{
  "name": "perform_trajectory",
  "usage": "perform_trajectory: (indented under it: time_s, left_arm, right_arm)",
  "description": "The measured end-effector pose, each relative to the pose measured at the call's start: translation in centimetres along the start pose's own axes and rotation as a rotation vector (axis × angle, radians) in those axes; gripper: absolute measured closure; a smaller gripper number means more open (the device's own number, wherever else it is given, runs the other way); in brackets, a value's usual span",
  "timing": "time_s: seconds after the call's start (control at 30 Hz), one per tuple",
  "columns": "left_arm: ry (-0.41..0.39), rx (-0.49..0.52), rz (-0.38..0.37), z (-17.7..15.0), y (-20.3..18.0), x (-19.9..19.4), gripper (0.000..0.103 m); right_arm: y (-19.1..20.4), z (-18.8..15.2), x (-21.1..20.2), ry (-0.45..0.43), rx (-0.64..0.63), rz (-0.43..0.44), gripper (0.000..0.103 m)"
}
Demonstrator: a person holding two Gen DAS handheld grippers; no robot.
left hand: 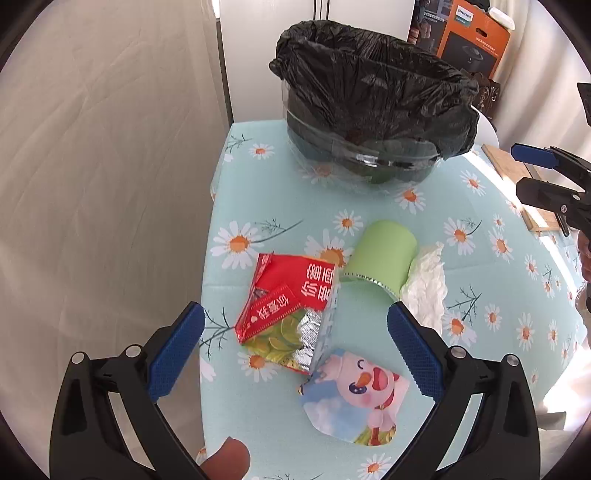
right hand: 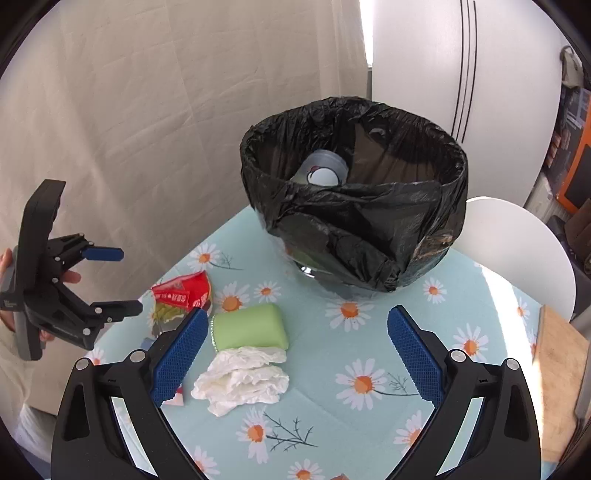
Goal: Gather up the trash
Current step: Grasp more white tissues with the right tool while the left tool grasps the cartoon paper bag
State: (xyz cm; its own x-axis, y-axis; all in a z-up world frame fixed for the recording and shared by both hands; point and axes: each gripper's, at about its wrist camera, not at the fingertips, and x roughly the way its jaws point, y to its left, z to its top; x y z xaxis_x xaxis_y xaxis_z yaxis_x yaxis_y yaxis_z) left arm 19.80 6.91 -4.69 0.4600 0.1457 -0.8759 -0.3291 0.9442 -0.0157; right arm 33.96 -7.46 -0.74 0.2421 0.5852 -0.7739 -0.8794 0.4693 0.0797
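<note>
A bin lined with a black bag stands at the far side of the daisy tablecloth; it also shows in the right wrist view, with a white cup inside. My left gripper is open above a red snack wrapper and a cartoon pig wrapper. A green paper cup lies on its side next to a crumpled white tissue. My right gripper is open and empty above the tissue and the cup.
A wooden board lies at the table's right edge, and a white chair stands behind it. A beige curtain hangs to the left. An orange box stands at the back right.
</note>
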Motion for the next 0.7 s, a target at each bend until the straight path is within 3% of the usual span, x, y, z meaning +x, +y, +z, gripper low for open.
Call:
perform_trajectory:
  time_s: [0.27, 0.63, 0.67, 0.7]
  left_arm:
    - [0.086, -0.021, -0.053, -4.4, -1.8, 2.3, 0.006]
    - [0.18, 0.059, -0.06, -5.7, -4.1, 6.0, 0.007]
    - [0.191, 0.063, -0.064, -5.8, -4.2, 6.3, 0.008]
    - [0.2, 0.071, -0.059, -5.8, -4.3, 6.6, 0.015]
  right_arm:
    - [2.7, -3.8, 6.3, 0.14, 0.038, 0.062, 0.01]
    - [3.8, -7.1, 11.7, 0.27, 0.065, -0.013, 0.012]
    - [3.8, -7.2, 11.7, 0.267, 0.08, -0.003, 0.022]
    - [3.7, -7.3, 11.7, 0.269, 0.092, 0.012, 0.048]
